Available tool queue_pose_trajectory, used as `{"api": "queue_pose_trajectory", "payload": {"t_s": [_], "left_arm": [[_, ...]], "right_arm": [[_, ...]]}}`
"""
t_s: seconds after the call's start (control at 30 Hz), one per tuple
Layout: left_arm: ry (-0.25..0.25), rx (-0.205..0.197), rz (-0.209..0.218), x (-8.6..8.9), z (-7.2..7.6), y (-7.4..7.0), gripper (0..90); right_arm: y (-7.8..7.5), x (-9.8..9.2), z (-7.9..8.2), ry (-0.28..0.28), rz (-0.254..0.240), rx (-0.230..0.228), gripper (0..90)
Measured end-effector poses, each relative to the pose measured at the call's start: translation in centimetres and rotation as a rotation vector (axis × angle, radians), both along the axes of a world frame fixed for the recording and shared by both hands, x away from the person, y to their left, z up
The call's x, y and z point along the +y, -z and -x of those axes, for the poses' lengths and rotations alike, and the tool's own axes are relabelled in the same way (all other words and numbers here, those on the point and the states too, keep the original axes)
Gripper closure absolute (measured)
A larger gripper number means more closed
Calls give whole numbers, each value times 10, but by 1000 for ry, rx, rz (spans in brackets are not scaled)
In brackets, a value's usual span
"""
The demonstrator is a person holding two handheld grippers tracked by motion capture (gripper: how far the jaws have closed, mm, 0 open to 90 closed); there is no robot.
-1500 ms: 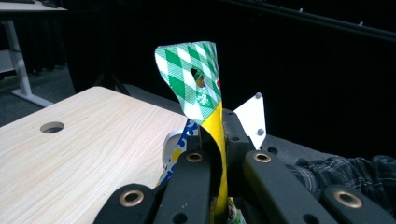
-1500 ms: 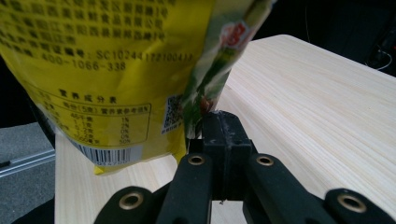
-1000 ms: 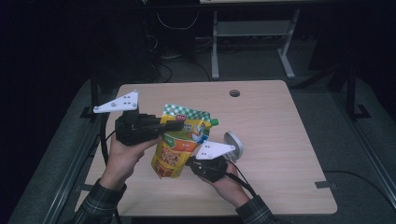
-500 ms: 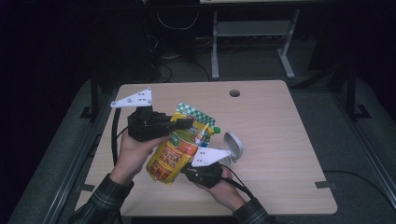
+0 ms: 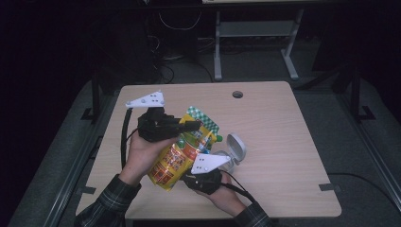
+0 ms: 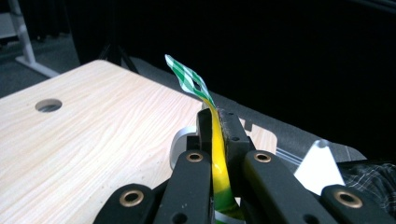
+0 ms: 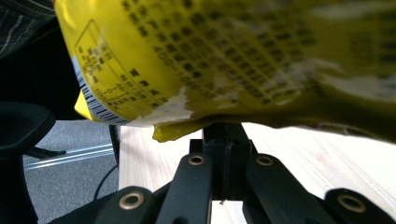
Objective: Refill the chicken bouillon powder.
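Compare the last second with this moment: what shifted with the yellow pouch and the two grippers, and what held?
The left gripper, shut on the top edge of the yellow pouch, drifted toward the table's right, and the pouch tipped from nearly upright to a slant, bottom toward the person. The right gripper kept its place low beside the pouch, jaws closed. The grey lidded container and the table stayed put.

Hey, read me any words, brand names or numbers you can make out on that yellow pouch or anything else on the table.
None can be read.
Yellow pouch, front label in the high view: too small and blurred.
Its back panel in the right gripper view: rows of black print and a barcode, too blurred.
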State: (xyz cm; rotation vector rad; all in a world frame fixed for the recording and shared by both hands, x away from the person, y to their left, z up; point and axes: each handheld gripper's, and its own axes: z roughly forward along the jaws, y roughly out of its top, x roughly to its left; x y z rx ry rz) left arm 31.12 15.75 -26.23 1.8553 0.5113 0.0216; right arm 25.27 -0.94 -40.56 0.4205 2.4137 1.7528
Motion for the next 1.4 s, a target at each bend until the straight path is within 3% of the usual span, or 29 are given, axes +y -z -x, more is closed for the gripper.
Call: {"api": "queue_pose_trajectory", "payload": {"t_s": [0.3,0.43,0.6,1.4], "left_arm": [[-35,35,-67,-10,-8,5,900],[-32,53,-92,-17,-12,7,900],[-6,64,-155,-26,-12,9,900],[20,148,-244,-38,-23,16,900]], "right_arm": [[2,2,4,-24,-7,-21,900],[2,1,5,-31,-15,-31,900],[5,1,7,-36,-21,-27,900],[8,5,10,-37,-38,-7,900]]}}
